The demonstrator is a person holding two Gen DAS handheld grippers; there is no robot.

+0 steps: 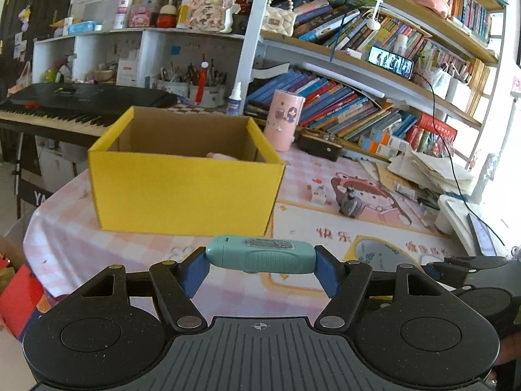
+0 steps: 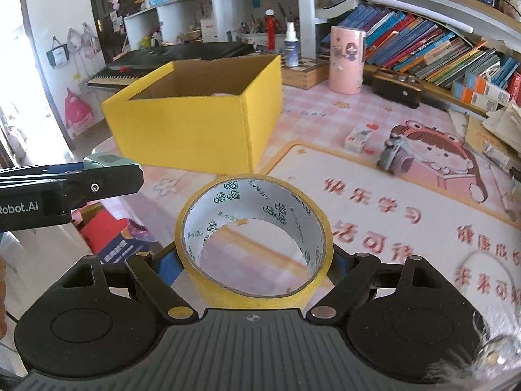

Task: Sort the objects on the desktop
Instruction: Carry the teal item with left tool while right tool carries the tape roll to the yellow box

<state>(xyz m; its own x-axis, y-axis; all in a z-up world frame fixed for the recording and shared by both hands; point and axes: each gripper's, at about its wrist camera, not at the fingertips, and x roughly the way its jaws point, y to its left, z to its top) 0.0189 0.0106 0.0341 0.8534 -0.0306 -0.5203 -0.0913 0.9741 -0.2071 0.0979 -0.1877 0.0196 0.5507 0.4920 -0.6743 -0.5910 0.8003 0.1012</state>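
Meanwhile, the left gripper [image 1: 262, 260] clasped a teal device [image 1: 260, 254] crosswise, and the right gripper [image 2: 257, 260] gripped a yellow tape roll [image 2: 254, 234], both near the open yellow box [image 1: 182, 189].

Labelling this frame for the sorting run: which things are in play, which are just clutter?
In play:
left gripper clamped on teal device
right gripper clamped on yellow tape roll
yellow box
small white box
toy camera

Clutter:
pink cylinder
spray bottle
keyboard
books
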